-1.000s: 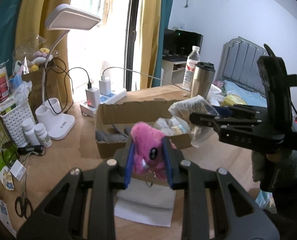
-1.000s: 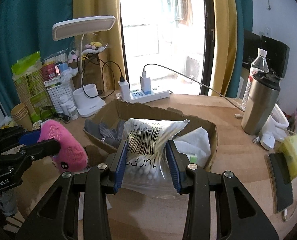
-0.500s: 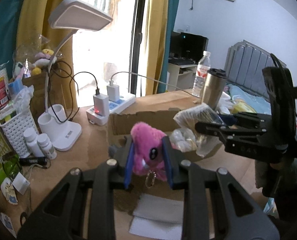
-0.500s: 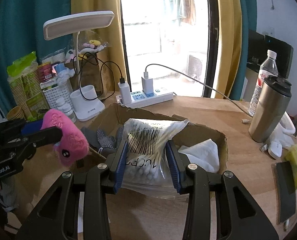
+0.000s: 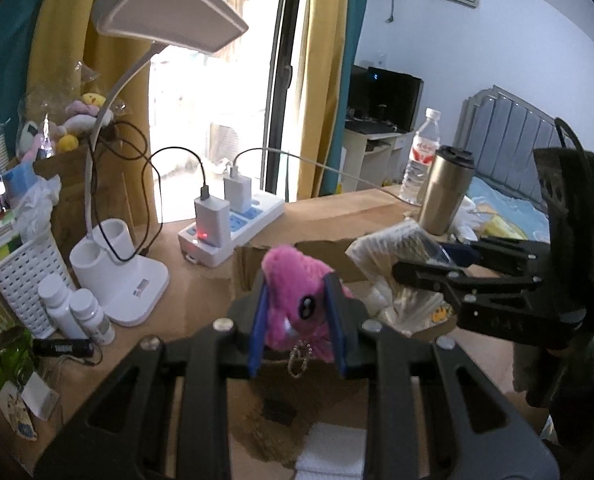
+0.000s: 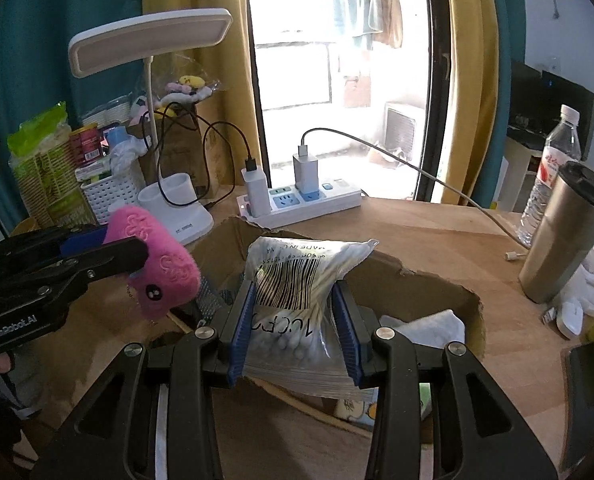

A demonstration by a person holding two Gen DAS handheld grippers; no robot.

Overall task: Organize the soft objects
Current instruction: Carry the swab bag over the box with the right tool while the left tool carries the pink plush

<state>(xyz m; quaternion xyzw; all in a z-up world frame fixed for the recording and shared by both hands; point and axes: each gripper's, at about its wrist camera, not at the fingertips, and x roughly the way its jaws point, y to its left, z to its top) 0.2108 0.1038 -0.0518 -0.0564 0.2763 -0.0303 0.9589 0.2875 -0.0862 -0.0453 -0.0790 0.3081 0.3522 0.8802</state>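
1. Grip status: my left gripper [image 5: 297,320] is clamped on the pink plush toy [image 5: 297,300]; my right gripper [image 6: 295,328] is clamped on the clear bag of cotton swabs [image 6: 297,300]. Both loads hang in the air above the cardboard box [image 6: 437,284] on the wooden desk [image 6: 437,240].
2. Step in hand, as I judge it: placing both items into the box. I lower each one inside the torn walls before I part the jaws, and I keep the two tools apart.
3. Plush: fuzzy, compressible, with a bead chain [image 5: 299,360] dangling below; I watch that it does not snag the rim.
4. Bag: thin, slippery, crinkled film, barcode uppermost, pinched at its waist; it sags below the pads.
5. Box: ragged corrugated edges; a white folded cloth [image 6: 425,324] already lies inside.
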